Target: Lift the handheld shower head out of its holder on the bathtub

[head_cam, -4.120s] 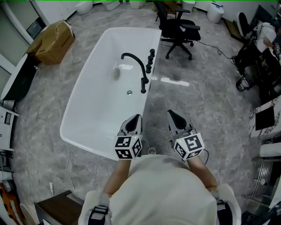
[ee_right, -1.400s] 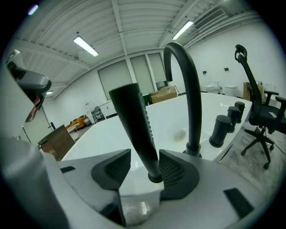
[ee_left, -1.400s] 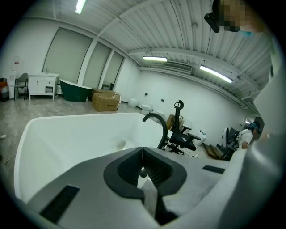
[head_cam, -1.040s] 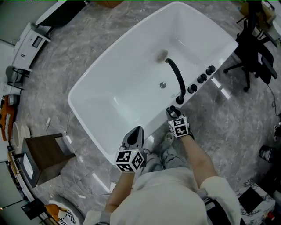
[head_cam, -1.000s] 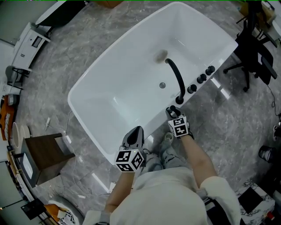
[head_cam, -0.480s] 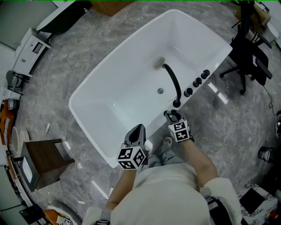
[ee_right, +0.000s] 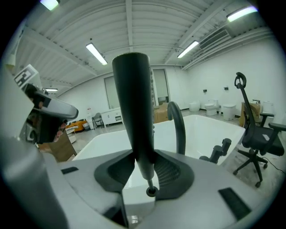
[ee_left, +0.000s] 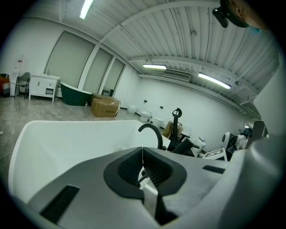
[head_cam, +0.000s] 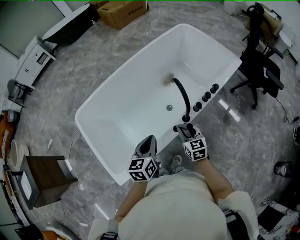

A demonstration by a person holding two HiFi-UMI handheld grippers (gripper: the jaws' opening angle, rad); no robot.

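The black handheld shower head (ee_right: 132, 107) stands upright between the jaws of my right gripper (ee_right: 144, 157), which is shut on its lower handle. Its hose end (ee_right: 151, 191) hangs just below the pads. In the head view my right gripper (head_cam: 186, 127) hovers above the rim of the white bathtub (head_cam: 101, 105), just in front of the base of the curved black spout (head_cam: 181, 95). My left gripper (head_cam: 149, 139) hangs by the tub's near rim with its jaws shut and nothing between them; in its own view the left gripper (ee_left: 142, 150) looks over the tub.
Three black knobs (head_cam: 206, 96) line the tub rim right of the spout. A black office chair (head_cam: 260, 70) stands at the right, a cardboard box (head_cam: 124, 8) beyond the tub, a dark wooden side table (head_cam: 40, 180) at lower left. Grey marble floor surrounds the tub.
My right gripper has risen from the tub rim with the shower head in it. The left gripper rose slightly and stayed shut.
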